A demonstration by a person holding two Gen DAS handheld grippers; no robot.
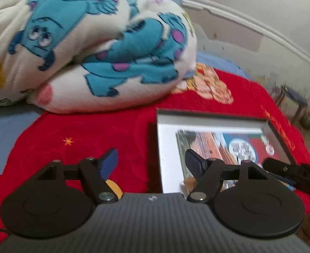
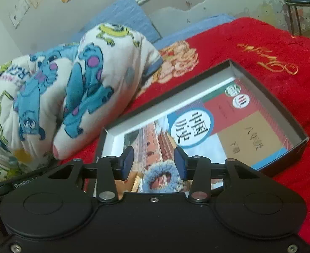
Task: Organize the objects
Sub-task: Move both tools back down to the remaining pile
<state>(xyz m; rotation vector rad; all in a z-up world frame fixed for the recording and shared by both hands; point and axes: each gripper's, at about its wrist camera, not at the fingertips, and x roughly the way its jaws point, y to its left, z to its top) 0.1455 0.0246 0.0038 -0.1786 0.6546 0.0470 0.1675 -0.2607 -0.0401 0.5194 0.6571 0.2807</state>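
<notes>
You have a bed covered by a red blanket (image 2: 249, 42); on it lie a folded cartoon quilt (image 2: 55, 97) and an open shallow box (image 2: 266, 97).

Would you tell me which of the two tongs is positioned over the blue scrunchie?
The right tongs: the blue scrunchie lies just beneath them in the box. The left tongs stand open at the box's left edge, holding nothing.

Book (image 2: 228, 130) in box (image 2: 266, 80), quilt (image 2: 70, 88) left.

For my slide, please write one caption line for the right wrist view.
Right gripper open above a blue scrunchie lying on a textbook inside a black box.
</notes>
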